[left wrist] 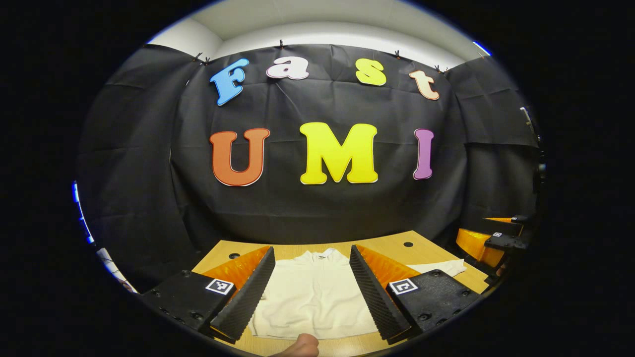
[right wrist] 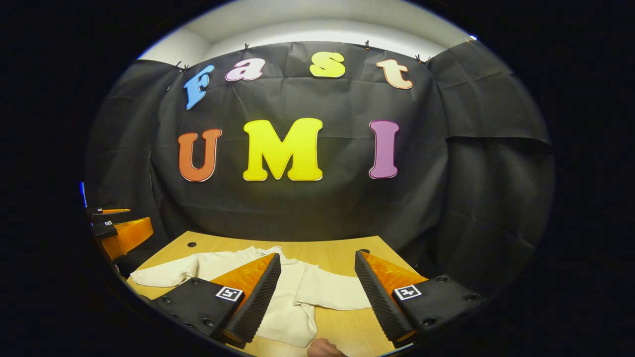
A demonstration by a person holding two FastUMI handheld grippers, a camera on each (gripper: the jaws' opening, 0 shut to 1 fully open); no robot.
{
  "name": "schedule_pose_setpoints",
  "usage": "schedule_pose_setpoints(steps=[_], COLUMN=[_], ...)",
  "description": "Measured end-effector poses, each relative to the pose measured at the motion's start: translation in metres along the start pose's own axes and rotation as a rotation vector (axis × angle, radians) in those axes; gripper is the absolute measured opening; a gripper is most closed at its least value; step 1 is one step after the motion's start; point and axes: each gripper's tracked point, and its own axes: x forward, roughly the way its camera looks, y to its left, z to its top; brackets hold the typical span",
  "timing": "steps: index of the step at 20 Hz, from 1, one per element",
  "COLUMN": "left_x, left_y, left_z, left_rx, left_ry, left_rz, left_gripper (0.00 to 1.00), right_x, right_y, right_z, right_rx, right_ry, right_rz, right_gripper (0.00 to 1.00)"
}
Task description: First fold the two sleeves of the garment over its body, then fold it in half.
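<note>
A cream-white garment (left wrist: 312, 292) lies flat on a wooden table (left wrist: 397, 243), collar toward the booth's black cloth wall. In the left gripper view, the left gripper (left wrist: 311, 290) is held above the garment's body with its jaws spread wide; its 2 fingers flank the torso and hide both side edges of the cloth, and nothing is held. 1 sleeve (left wrist: 441, 267) extends flat past the right-hand finger; the sleeve on the other side of the garment is covered by the left-hand finger. A fingertip of the person (left wrist: 301, 346) is cut off at the lower rim, just below the hem. At the far right of the garment the other gripper is partly cut off by the rim.

In the right gripper view, the right gripper (right wrist: 317, 292) is likewise spread wide and empty, over the garment's (right wrist: 297, 287) right sleeve (right wrist: 332, 292), which lies flat on the table (right wrist: 337, 253). The far sleeve (right wrist: 163, 275) stretches toward the left gripper (right wrist: 116, 230), partly cut off at the rim; its jaw state there cannot be told. Each gripper carries 2 square black-and-white markers; their patterns are not readable as text. 2 dark round holes sit in the tabletop beyond the collar.
</note>
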Motion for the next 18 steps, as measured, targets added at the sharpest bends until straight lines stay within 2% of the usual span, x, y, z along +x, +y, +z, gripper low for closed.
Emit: schedule_pose_setpoints(steps=[4, 7, 10, 15, 18], left_x=[0.002, 0.005, 0.008, 0.015, 0.018], left_y=[-0.007, -0.016, -0.03, -0.063, -0.084], left_z=[-0.001, -0.008, -0.01, -0.012, -0.015], left_rx=[0.003, 0.0, 0.025, 0.079, 0.09], left_ry=[-0.001, 0.021, 0.035, 0.049, 0.063], left_rz=[0.001, 0.0, 0.007, 0.015, 0.033], left_gripper=[0.98, 0.98, 0.98, 0.97, 0.97], right_x=[0.021, 0.043, 0.073, 0.124, 0.153], right_y=[-0.043, -0.1, -0.16, -0.265, -0.308], right_z=[-0.006, -0.017, -0.04, -0.117, -0.176], right_rx=[0.03, 0.054, 0.081, 0.032, 0.084], right_ry=[0.03, 0.049, 0.086, 0.242, 0.388], right_rz=[-0.099, -0.21, -0.285, -0.414, -0.461], right_gripper=[0.94, 0.94, 0.94, 0.94, 0.94])
